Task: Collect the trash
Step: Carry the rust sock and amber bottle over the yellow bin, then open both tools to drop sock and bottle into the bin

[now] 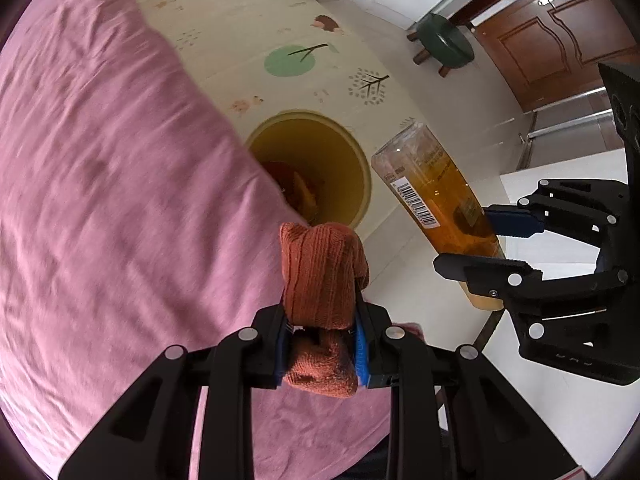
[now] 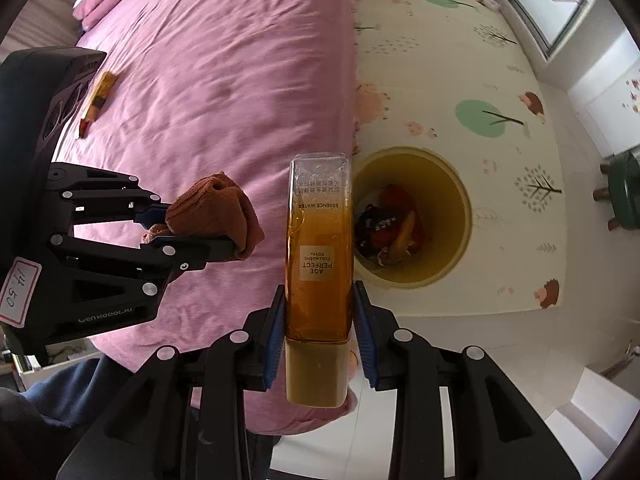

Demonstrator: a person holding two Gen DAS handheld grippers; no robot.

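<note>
On the floor beside the bed [image 2: 224,80], the yellow bin [image 2: 460,240] holds mixed trash. Left claw [image 1: 322,344] clamps a rust sock [image 1: 320,276]; right claw [image 2: 320,340] clamps an amber-filled bottle [image 2: 320,248] above the bed edge.

The yellow bin [image 1: 352,168] is partly hidden in the left wrist view: the pink bed cover [image 1: 120,160] overlaps its rim at nine o'clock. Its contents [image 2: 388,228] are a jumble of red, orange and dark scraps, too tangled to name. The small wrapped item [image 2: 96,100] on the bed at ten o'clock in the right wrist view is too small to identify. The green stool [image 2: 624,196] is cut off at three o'clock. The bottle's [image 2: 318,264] cap end sits behind the gripper pads [image 2: 274,340].
</note>
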